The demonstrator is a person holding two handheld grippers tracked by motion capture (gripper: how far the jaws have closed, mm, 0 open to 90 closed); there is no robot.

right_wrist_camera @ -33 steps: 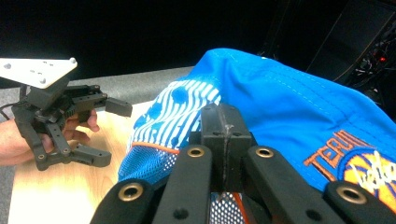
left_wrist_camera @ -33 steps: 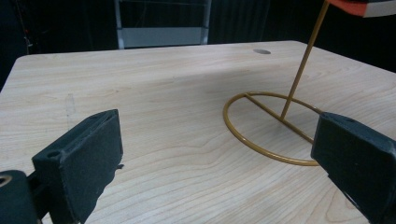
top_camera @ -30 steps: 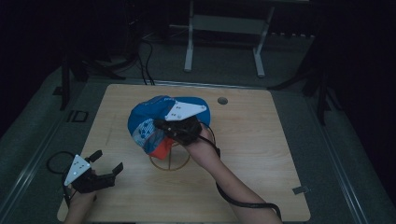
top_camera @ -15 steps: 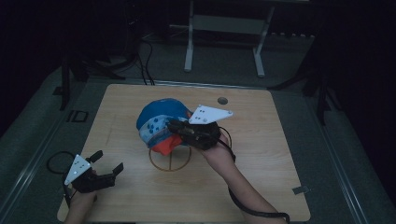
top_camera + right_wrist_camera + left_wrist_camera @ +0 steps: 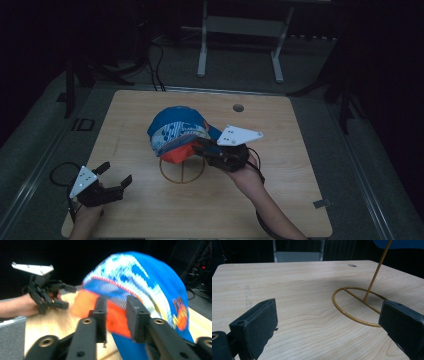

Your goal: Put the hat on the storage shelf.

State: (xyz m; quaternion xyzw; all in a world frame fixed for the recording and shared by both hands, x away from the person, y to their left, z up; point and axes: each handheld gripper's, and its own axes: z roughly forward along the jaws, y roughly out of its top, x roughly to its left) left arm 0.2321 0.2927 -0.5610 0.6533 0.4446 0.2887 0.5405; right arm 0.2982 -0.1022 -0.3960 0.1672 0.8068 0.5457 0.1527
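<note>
Both tongs sit over the wooden table (image 5: 280,200). On the person's right side, the right gripper (image 5: 202,148) reaches in at the cap (image 5: 177,127), a blue one with a white patterned panel and an orange underside. In the right gripper view its jaws stand a little apart with the orange part of the cap between them, but the blur keeps me from telling whether they actually pinch the cloth. Near the front left corner, the left gripper (image 5: 116,177) rests low over the table with its jaws spread wide and nothing between them.

Propped on a thin gold wire stand (image 5: 182,171), a ring on the table with a slanted rod, the cap sits near the middle of the table.

My worry is the stand: it looks light, so a sideways pull on the cap could tip or drag it, and the left gripper is well apart from it and cannot steady it. A loose hold on soft cloth could also slip.

Orange lettering shows on the cap's side in the right gripper view, too blurred to read
</note>
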